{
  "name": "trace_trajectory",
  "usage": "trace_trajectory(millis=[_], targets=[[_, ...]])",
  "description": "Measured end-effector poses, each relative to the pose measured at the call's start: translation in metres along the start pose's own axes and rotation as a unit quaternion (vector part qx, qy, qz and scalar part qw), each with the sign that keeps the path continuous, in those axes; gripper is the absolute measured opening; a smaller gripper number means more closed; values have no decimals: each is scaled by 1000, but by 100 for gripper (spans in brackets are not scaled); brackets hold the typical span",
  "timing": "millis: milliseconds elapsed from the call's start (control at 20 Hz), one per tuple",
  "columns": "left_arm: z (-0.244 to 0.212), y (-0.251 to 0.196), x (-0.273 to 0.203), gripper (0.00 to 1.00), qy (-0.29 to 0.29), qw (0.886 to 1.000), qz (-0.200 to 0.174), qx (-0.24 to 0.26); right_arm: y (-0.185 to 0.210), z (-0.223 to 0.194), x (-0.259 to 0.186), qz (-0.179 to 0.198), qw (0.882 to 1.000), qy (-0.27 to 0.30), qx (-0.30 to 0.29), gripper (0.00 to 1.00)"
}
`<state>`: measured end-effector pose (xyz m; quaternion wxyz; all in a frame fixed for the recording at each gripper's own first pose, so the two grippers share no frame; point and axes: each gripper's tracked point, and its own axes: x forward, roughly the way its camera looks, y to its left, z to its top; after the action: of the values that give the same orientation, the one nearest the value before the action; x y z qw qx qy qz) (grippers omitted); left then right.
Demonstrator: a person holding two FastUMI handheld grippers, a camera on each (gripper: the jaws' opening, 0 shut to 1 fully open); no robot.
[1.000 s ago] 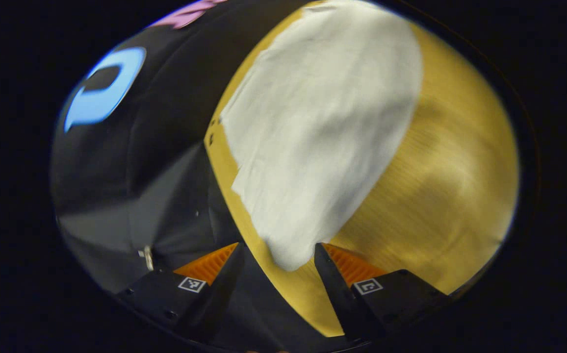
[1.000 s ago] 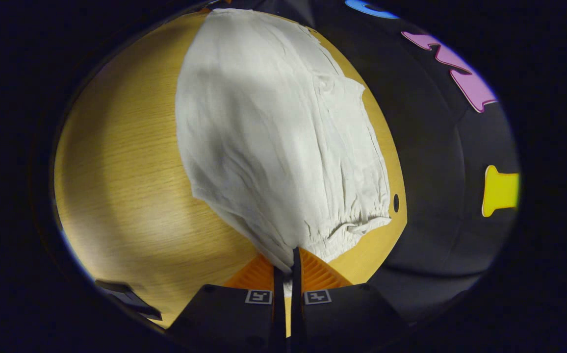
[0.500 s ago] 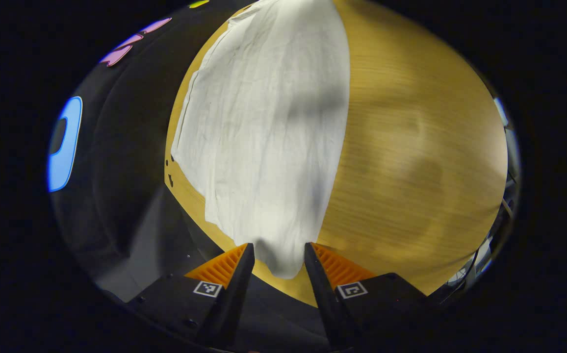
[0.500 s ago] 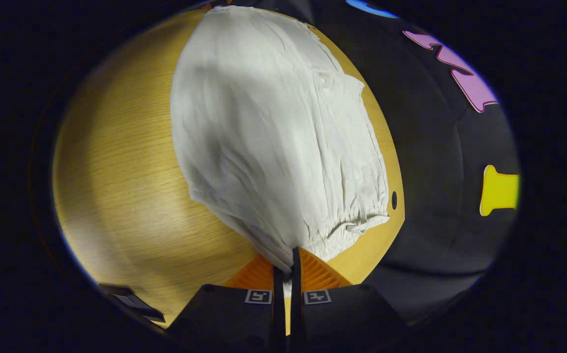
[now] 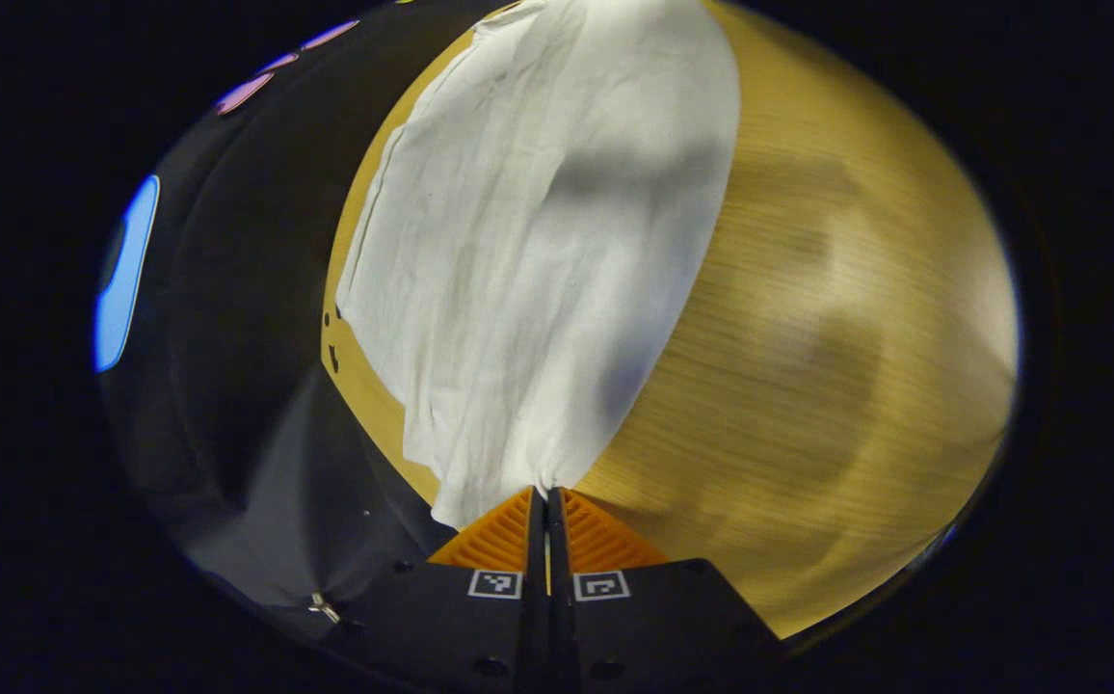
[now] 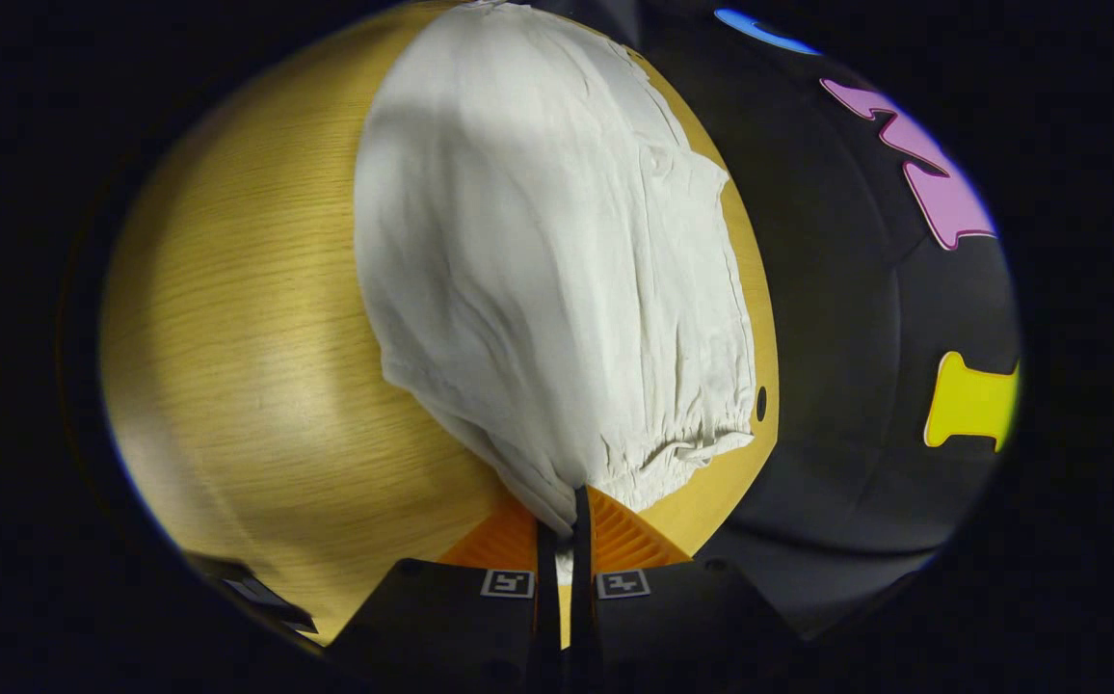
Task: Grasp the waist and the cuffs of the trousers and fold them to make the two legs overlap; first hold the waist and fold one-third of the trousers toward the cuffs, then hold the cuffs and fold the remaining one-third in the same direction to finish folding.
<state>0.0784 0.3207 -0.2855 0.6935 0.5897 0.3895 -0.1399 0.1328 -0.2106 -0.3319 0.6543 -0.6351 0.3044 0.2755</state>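
On wooden table (image 5: 808,337), white trousers (image 5: 538,241) lying lengthwise, both ends pinched

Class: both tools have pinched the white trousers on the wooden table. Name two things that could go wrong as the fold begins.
1. The left tool grips only a narrow tip of the trousers, so the cloth could slip out.
2. The right tool holds the gathered waist at one corner near the table edge; the loose side may sag or slide off.
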Motion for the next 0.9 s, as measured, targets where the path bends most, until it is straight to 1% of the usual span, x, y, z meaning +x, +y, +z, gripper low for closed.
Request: trace_trajectory(millis=[50, 100, 150, 200, 250, 300, 350, 400, 450, 500, 550, 600, 650, 700, 750, 800, 850, 900], targets=[[2, 6, 0, 5, -1, 1000, 21, -21, -2, 0, -1, -4, 1000, 2, 2, 8], [6, 13, -3, 6, -9, 998, 52, -38, -4, -1, 0, -7, 1000, 6, 13, 8], [10, 22, -7, 6, -19, 995, 82, -54, -10, -1, -3, -18, 999, 8, 26, 8], [13, 30, -11, 5, -24, 992, 102, -64, -17, 0, -6, -31, 999, 6, 43, 8], [17, 43, -10, 5, -27, 989, 125, -76, -26, -2, -10, -49, 996, 5, 72, 8], [18, 46, -12, 6, -29, 986, 141, -87, -37, -3, -13, -65, 993, 6, 100, 8], [17, 60, -17, 6, -32, 981, 161, -102, -48, -3, -15, -84, 986, 8, 140, 8], [17, 72, -21, 6, -34, 977, 177, -116, -54, -2, -16, -94, 983, 11, 160, 8], [20, 77, -20, 6, -36, 974, 181, -130, -59, 1, -16, -102, 978, 11, 180, 8], [21, 76, -18, 5, -37, 974, 176, -140, -63, 3, -18, -108, 973, 12, 202, 8], [23, 74, -15, 5, -37, 976, 169, -131, -64, 3, -18, -108, 971, 13, 214, 8], [21, 60, -16, 5, -33, 985, 130, -113, -62, 3, -18, -106, 971, 14, 215, 8], [19, 50, -18, 5, -41, 991, 105, -77, -60, 2, -16, -102, 972, 13, 209, 8], [20, 31, -22, 6, -56, 996, 66, -34, -56, 2, -17, -98, 975, 12, 201, 8], [15, 5, -27, 6, -63, 998, 9, 4, -53, 2, -17, -96, 977, 11, 192, 8], [0, -25, -34, 24, -55, 996, -51, 50, -49, 1, -18, -96, 979, 8, 180, 8], [-8, -34, -32, 40, -43, 995, -61, 72, -44, 1, -16, -90, 980, 7, 177, 8], [-13, -42, -28, 56, -30, 994, -70, 77, -40, 1, -15, -85, 981, 9, 174, 8]])
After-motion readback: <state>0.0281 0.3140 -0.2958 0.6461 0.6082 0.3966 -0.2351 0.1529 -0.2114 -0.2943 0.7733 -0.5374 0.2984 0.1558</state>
